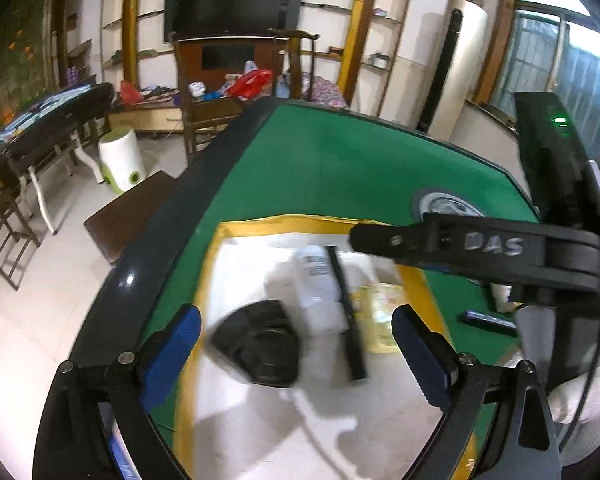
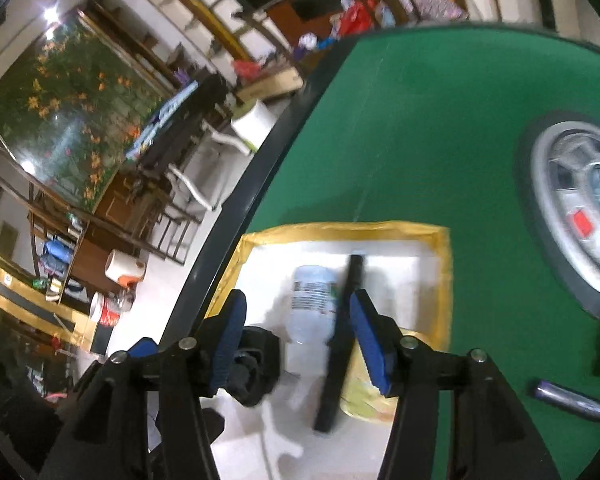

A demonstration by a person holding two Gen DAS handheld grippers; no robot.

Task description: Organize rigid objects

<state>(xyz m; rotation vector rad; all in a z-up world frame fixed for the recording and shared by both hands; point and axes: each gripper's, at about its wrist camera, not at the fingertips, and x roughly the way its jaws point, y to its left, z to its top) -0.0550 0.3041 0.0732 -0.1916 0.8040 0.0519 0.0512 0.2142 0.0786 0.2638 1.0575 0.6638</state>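
A white mat with a yellow border [image 1: 260, 440] [image 2: 400, 272] lies on the green table. On it are a clear plastic bottle [image 1: 318, 284] [image 2: 314, 300] on its side, a thin black bar [image 1: 348, 320] [image 2: 340, 352], a round black object [image 1: 260, 344] [image 2: 256, 364] and a yellowish container [image 1: 380, 312] [image 2: 360, 392]. My left gripper [image 1: 298, 330] hangs wide open above these, touching nothing. My right gripper [image 2: 298, 332] is open over the bottle and bar; its pads press on neither. In the left wrist view one of its black fingers [image 1: 400, 242] reaches in from the right.
A dark purple cylinder [image 1: 488, 322] [image 2: 572, 398] lies on the green felt right of the mat, near a small white item [image 1: 500, 296]. A round silver hub [image 2: 580, 208] sits in the table's middle. The table's dark rim [image 1: 160, 220] runs along the left, with chairs and floor beyond.
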